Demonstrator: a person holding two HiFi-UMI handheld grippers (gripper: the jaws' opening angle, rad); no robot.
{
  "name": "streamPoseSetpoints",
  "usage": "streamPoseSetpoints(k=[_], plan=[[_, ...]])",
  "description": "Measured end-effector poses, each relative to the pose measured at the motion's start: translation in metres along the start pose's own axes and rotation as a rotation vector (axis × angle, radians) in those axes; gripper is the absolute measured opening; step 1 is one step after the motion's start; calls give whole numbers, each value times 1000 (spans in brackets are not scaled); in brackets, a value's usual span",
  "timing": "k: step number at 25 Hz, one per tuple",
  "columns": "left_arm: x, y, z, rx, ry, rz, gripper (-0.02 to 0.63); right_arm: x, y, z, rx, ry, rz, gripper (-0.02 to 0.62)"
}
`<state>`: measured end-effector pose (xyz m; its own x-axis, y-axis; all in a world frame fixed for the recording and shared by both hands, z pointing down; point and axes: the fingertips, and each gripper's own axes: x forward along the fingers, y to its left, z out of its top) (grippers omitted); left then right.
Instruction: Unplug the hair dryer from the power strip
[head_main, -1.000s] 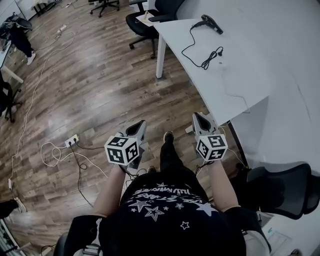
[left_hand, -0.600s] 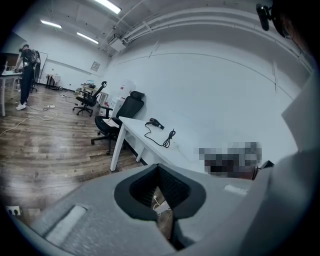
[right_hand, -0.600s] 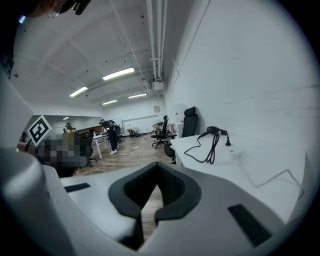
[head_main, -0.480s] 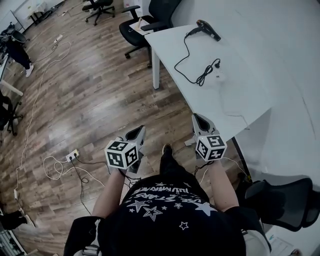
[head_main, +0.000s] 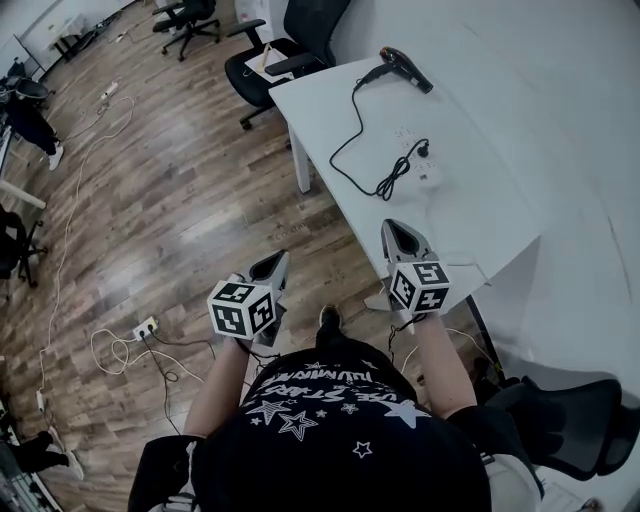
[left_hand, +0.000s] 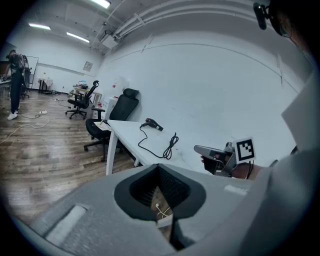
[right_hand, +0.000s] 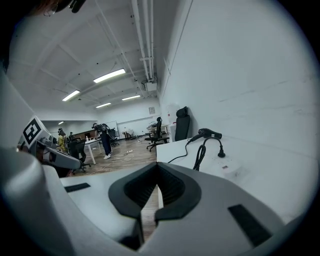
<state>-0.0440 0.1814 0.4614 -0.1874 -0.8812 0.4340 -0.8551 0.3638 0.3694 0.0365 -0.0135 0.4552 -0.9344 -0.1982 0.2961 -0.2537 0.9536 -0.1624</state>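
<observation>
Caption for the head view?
Person holds left gripper and right gripper, both shut, before a table bearing the hair dryer.

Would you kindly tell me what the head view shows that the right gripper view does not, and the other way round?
Only the head view shows the white floor socket block with loose cables on the wooden floor, and the person's star-printed shirt. Only the right gripper view shows the ceiling light strips and people standing far off among desks. Both show the hair dryer lying on the white table, its black cord, the left hand-held gripper and the right hand-held gripper.
</observation>
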Motion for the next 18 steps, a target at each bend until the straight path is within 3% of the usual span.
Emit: streamPoseSetpoints(k=[8,18], plan=[[50,-8,29,37,11,-8,8,20,-51,7,28,-2,-28,9],[90,-26,48,71,32,-78,8,12,-85,5,63,4,-98,9]])
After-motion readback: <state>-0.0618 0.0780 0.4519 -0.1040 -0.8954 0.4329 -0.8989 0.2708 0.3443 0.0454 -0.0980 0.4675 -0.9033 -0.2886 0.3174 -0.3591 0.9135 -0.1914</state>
